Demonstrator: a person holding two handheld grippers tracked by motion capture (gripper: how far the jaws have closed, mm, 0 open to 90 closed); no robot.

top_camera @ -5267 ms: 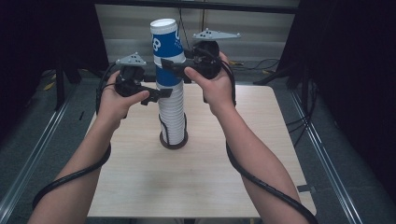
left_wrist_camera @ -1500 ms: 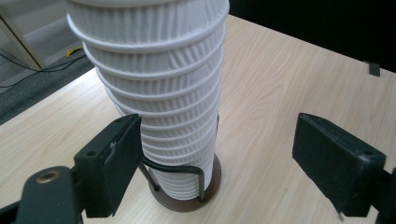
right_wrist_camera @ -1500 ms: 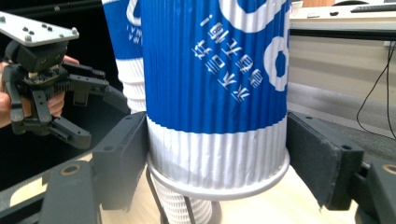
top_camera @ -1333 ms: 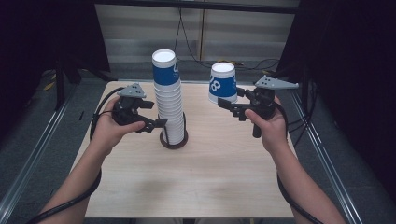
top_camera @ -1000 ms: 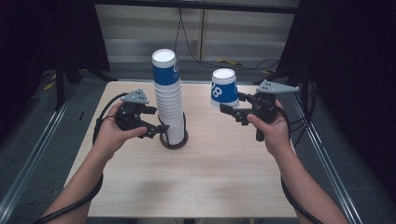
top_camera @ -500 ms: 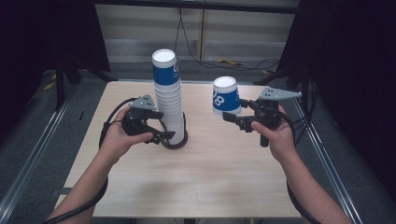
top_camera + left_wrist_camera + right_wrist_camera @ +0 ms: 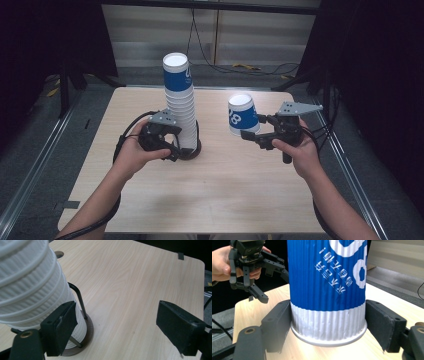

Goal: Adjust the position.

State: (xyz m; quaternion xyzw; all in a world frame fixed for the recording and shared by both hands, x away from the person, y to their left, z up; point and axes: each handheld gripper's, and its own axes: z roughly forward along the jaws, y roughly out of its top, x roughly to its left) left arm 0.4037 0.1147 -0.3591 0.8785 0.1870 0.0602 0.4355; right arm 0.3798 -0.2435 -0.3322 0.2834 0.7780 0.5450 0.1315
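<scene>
Stack of cups [image 7: 181, 107]: white ribbed walls, top cup blue with white print. Single cup [image 7: 243, 115]: blue ribbed upper band with white lettering, white lower band. Desk [image 7: 230, 200]: light wood grain. Both tools [image 7: 172, 148] [image 7: 252, 134]: black, with grey top plates.

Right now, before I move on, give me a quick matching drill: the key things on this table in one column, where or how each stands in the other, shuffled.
Things:
1. single blue cup
2. cup stack
3. left hand-held gripper
4. right hand-held gripper

Places or states:
A. upside down on a round dark stand at mid table
B. jaws open, low beside the stack's base
C. shut near a cup's rim
D. upside down, held right of the stack

Pairs: 1-D, 2-A, 3-B, 4-C
</scene>
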